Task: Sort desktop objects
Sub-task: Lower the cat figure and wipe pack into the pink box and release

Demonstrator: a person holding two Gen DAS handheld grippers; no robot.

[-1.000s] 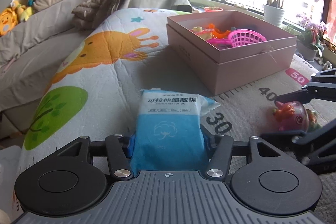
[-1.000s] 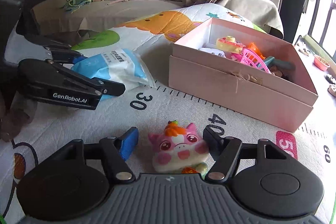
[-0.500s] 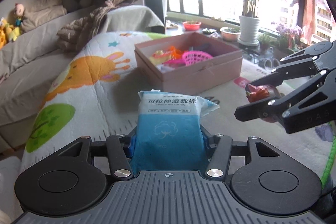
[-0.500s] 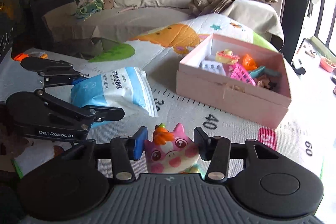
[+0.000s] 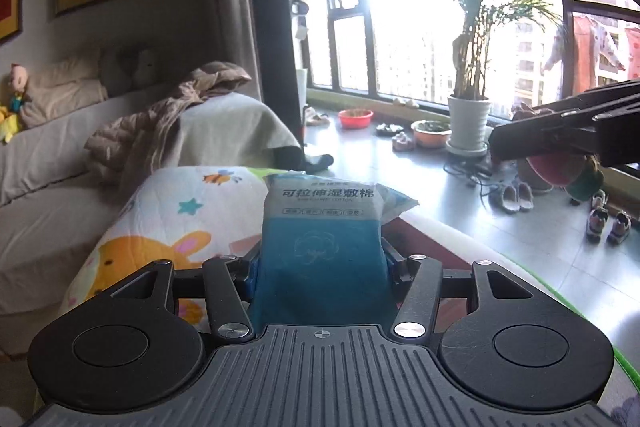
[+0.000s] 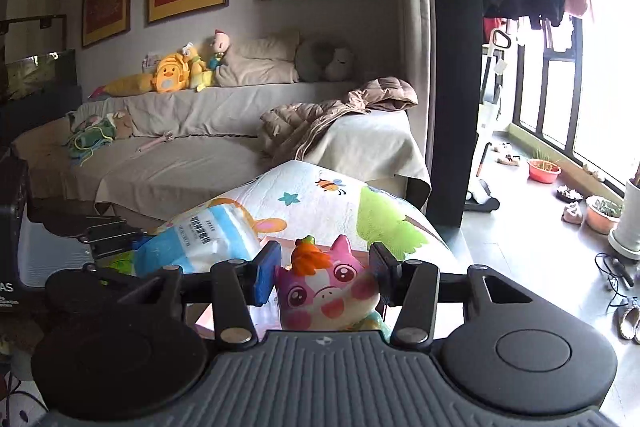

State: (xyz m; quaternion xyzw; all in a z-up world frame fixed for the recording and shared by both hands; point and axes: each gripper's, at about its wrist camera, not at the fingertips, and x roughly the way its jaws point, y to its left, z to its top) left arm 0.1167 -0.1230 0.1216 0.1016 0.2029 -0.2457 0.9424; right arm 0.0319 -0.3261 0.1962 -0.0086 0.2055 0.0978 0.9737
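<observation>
Mat (image 5: 168, 211): printed cloth with giraffe, star and bee, lower middle of both views, under both claws; it covers the counter.
Box (image 6: 236, 315): only a pink strip shows, low in the right view between the claw arms; most of it is hidden.
Left claw (image 5: 322, 267): clamped on the pack from both sides, at its lower blue half, and raised above the mat.
Right claw (image 6: 325, 277): closed on the toy, one pad on each cheek, also lifted off the mat.
Pack (image 5: 320, 231): centre of the left view, upright between the jaws; in the right view it is at lower left, just beside the toy.
Pack, handling: a soft film bag, it looks light and a little slippery; I judge a hold on the full middle is safer than on the thin sealed edge, which could fold.
Toy (image 6: 326, 291): pink pig-like face with orange tuft, centre bottom of the right view.
Toy, handling: it seems a squashy figure, light and not fragile; the wide sides of the head are a good place to grip.
Writing, pack: Chinese title "可拉伸湿敷棉" with a cotton drawing; the small line below is too fine to read.
Writing, claw: letters "AS" at the left edge of the right view, cut off.
</observation>
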